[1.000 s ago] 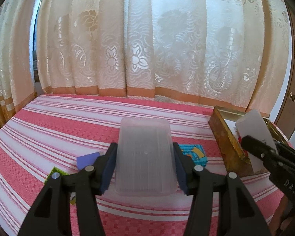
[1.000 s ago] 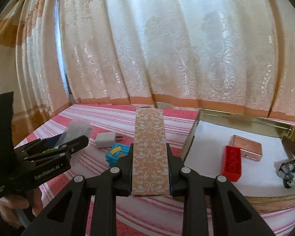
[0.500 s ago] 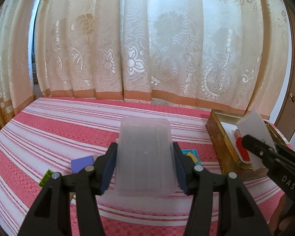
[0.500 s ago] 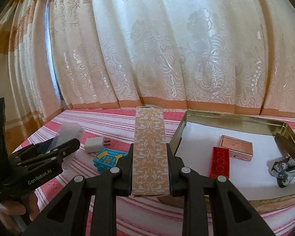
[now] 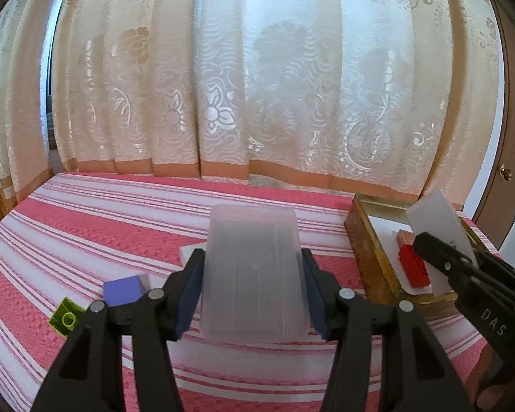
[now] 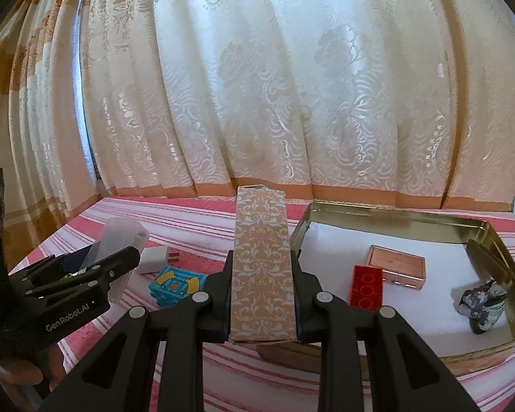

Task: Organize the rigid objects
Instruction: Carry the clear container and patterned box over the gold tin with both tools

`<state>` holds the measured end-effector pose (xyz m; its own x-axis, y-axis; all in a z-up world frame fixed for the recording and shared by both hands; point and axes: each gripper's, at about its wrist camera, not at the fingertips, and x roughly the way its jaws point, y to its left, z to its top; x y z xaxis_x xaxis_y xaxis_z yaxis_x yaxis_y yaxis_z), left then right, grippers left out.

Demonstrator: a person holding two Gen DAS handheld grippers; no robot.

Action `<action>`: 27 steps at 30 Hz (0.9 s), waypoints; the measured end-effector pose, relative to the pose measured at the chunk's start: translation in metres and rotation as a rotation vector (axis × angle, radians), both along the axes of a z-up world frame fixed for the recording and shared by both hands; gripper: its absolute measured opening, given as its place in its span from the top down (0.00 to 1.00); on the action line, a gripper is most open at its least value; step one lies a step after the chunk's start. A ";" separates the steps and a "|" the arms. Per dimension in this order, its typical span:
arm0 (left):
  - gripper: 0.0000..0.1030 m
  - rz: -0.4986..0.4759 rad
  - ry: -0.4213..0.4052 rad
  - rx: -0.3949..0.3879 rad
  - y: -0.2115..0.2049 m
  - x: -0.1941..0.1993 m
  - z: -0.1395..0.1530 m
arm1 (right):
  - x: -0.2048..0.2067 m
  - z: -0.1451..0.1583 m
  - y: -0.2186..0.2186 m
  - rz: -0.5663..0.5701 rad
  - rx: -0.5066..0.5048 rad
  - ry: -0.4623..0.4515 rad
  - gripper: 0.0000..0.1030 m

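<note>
My left gripper (image 5: pixel 252 285) is shut on a clear plastic box (image 5: pixel 254 271) and holds it above the striped table. My right gripper (image 6: pixel 261 292) is shut on a long tan patterned box (image 6: pixel 262 264), held up at the left edge of the gold tin tray (image 6: pixel 498 237). In the tray lie a red brick (image 6: pixel 365 286), a copper-coloured case (image 6: pixel 396 266) and a dark crumpled object (image 6: pixel 482 305). The left wrist view shows the tray (image 5: pixel 364 250) at the right, with the right gripper and its box (image 5: pixel 436 237) over it.
On the pink striped cloth (image 5: pixel 86 226) lie a purple block (image 5: pixel 123 290), a green brick (image 5: pixel 66 317), a white charger (image 6: pixel 154 259) and a blue printed box (image 6: pixel 175 285). Curtains hang behind the table. A wooden door (image 5: pixel 508 158) is at the right.
Both grippers have risen and moved a little forward with their boxes. The right gripper has come closer to the tray. Both grips are unchanged.
</note>
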<state>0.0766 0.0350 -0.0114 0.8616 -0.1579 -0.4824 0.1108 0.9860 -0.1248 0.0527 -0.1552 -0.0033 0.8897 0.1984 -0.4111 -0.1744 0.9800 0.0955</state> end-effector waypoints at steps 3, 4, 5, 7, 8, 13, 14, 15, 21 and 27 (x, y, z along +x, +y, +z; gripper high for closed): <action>0.48 -0.007 -0.001 -0.001 -0.006 0.001 0.001 | 0.000 0.001 -0.002 -0.009 -0.012 -0.008 0.73; 0.48 -0.011 0.000 -0.001 -0.009 0.001 0.002 | 0.000 0.002 -0.003 -0.013 -0.015 -0.013 0.73; 0.48 -0.013 0.000 0.000 -0.011 0.002 0.002 | 0.000 0.003 -0.004 -0.018 -0.017 -0.016 0.73; 0.48 -0.022 0.001 0.001 -0.016 0.003 0.003 | 0.001 0.004 -0.008 -0.027 -0.020 -0.020 0.73; 0.48 -0.026 0.001 0.002 -0.019 0.003 0.003 | 0.001 0.005 -0.010 -0.033 -0.023 -0.023 0.73; 0.48 -0.042 -0.012 0.004 -0.033 0.005 0.004 | 0.006 0.007 -0.022 -0.056 -0.010 -0.021 0.73; 0.48 -0.045 -0.014 0.001 -0.034 0.006 0.005 | 0.007 0.007 -0.024 -0.061 -0.010 -0.022 0.73; 0.48 -0.049 -0.015 -0.004 -0.036 0.006 0.006 | 0.008 0.007 -0.025 -0.063 -0.012 -0.022 0.73; 0.48 -0.067 -0.022 -0.010 -0.051 0.009 0.010 | 0.011 0.007 -0.034 -0.082 -0.013 -0.019 0.73; 0.48 -0.089 -0.014 -0.018 -0.065 0.014 0.013 | 0.015 0.007 -0.051 -0.117 -0.002 -0.023 0.73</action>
<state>0.0908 -0.0303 0.0019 0.8506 -0.2427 -0.4665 0.1999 0.9697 -0.1402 0.0677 -0.2064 0.0041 0.9159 0.0917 -0.3908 -0.0609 0.9940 0.0906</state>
